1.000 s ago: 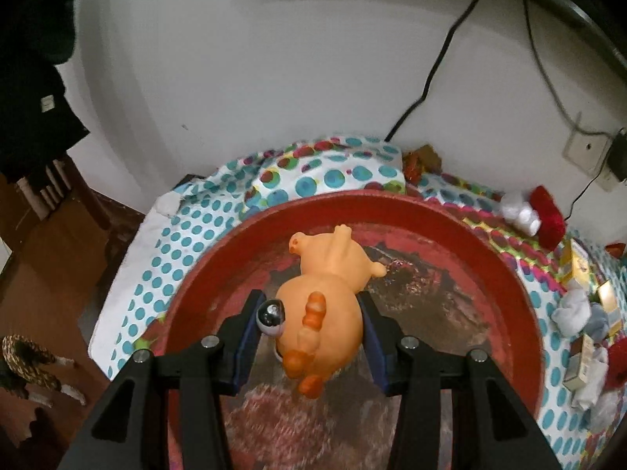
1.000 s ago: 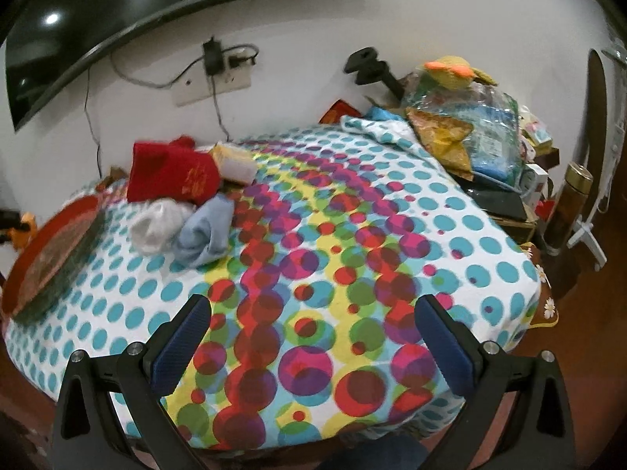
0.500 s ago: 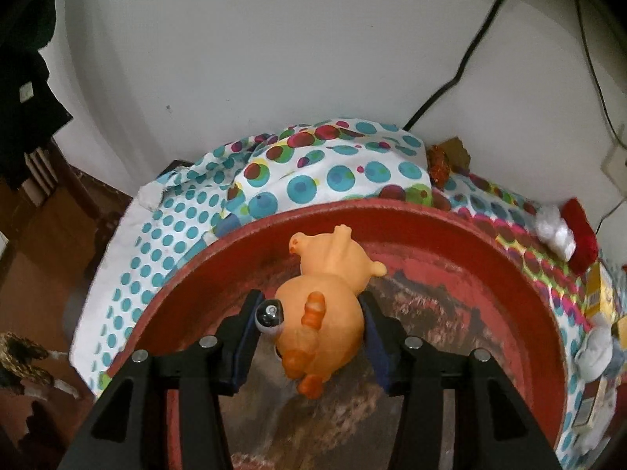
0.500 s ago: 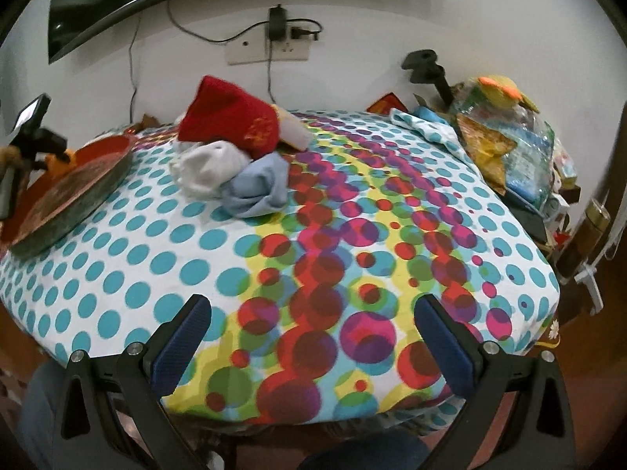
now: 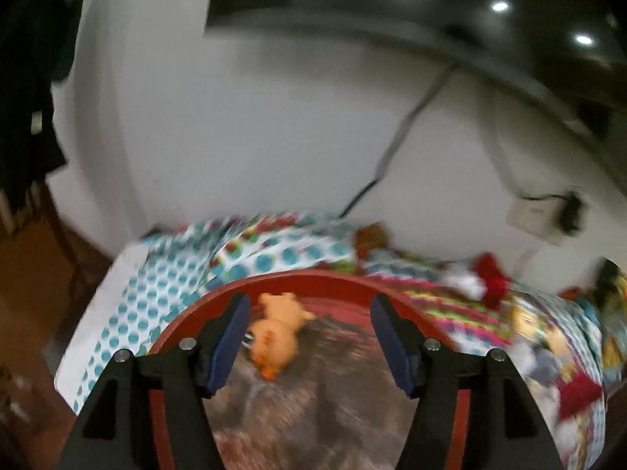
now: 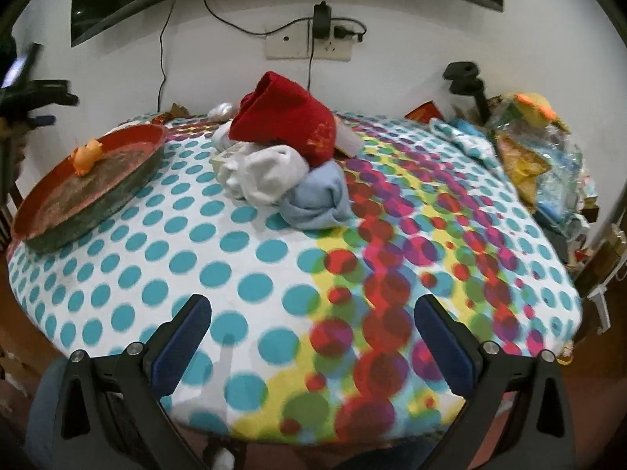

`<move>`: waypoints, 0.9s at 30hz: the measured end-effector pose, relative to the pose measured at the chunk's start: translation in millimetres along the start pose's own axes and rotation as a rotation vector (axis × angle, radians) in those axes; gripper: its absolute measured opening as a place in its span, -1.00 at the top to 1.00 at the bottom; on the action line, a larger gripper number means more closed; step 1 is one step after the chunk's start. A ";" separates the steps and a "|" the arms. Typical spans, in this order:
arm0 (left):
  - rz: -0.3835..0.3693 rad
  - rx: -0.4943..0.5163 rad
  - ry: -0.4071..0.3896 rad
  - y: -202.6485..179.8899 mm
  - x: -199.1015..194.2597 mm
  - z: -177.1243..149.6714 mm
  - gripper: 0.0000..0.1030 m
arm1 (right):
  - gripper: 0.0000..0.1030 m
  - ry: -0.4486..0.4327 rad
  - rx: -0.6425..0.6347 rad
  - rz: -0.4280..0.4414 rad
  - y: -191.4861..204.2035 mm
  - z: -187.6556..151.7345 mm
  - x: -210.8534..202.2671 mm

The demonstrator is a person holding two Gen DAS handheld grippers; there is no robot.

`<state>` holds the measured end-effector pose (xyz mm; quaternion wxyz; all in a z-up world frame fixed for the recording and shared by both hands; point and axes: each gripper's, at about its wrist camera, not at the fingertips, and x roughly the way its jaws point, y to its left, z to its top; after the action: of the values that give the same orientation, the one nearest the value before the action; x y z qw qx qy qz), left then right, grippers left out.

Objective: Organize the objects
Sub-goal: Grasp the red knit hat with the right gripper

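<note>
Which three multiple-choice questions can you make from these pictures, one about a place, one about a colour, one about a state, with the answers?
1. Where does the small orange rubber animal toy lie?
A. in the round red tray
B. on the pile of cloths
C. on the floor

2. What colour is the knitted cloth item on top of the pile in the middle of the table?
A. green
B. red
C. black

3. How does the left gripper stand towards the toy?
A. shut on it
B. jaws apart, toy free
C. out of sight

Answers:
1 A: the toy rests on the tray's inner floor near its far rim.
2 B: red above the white cloth and the light blue cloth.
3 B: the jaws are opening; the toy lies beyond the left finger, unpressed.
</note>
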<state>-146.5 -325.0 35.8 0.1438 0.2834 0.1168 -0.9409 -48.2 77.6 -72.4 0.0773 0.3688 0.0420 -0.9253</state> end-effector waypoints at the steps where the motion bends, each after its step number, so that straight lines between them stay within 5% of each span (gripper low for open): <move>1: -0.047 0.040 -0.019 -11.1 -19.9 -10.1 -0.32 | -1.00 0.009 0.005 0.009 1.4 5.6 4.9; 8: -0.192 0.161 -0.090 -73.3 -116.8 -99.2 -0.32 | -1.00 -0.046 0.062 -0.004 3.7 82.2 19.0; 13: -0.239 0.174 -0.015 -102.5 -128.2 -146.6 -0.32 | -0.93 0.026 0.116 0.002 -1.2 120.7 53.6; 17: -0.250 0.227 -0.021 -113.3 -138.5 -171.2 -0.32 | -0.46 0.038 0.158 0.034 -5.3 129.7 69.4; 19: -0.256 0.232 -0.014 -112.9 -138.4 -177.9 -0.32 | 0.21 0.069 0.153 0.020 -3.3 130.5 81.3; 20: -0.261 0.230 -0.007 -112.6 -137.6 -179.9 -0.32 | 0.32 0.075 0.150 0.023 -1.7 129.7 84.0; 27: -0.226 0.225 0.010 -106.7 -126.1 -186.6 -0.32 | 0.59 0.039 0.124 0.039 6.4 135.0 73.9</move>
<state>11.5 -143.6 -29.5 0.0039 0.2876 0.0428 -0.9568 -191.3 44.8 -25.6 0.0718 0.3914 -0.0210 -0.9172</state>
